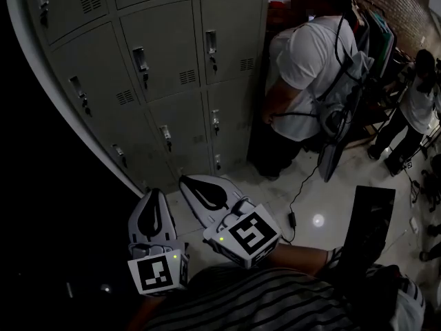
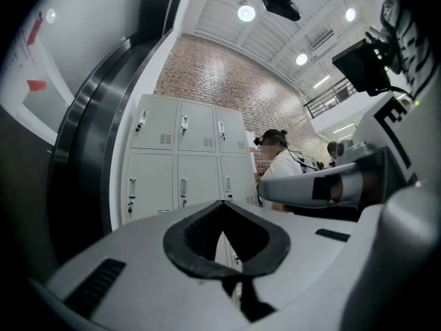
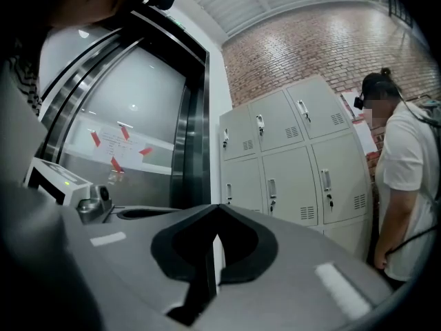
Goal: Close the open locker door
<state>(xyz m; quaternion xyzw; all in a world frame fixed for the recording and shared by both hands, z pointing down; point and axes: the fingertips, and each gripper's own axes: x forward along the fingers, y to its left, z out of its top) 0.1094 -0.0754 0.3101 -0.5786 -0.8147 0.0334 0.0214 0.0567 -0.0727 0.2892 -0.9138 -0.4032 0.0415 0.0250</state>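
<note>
Grey sheet-metal locker bank (image 1: 172,61), painted smooth, with flat rectangular doors. Each door carries a slim upright latch handle (image 1: 140,58) and a small block of louvre slots (image 1: 187,77). Every door in view lies flush with its neighbours; which one is the open door cannot be told. The bank stands ahead of both tools, well apart from them. Left gripper (image 1: 155,193): pale moulded plastic shell, rounded, with dark matte padding lining a leaf-shaped cutout; jaws together at the tips, nothing between them. Right gripper (image 1: 185,180): same build, just beside the left, jaws likewise closed on nothing. Each carries a cube with black-and-white square markers (image 1: 251,234). Floor (image 1: 317,198) pale and glossy. Rough red brick wall (image 3: 310,47) above and behind the lockers. A person in a white shirt (image 1: 310,67) stands at the bank's right end.
</note>
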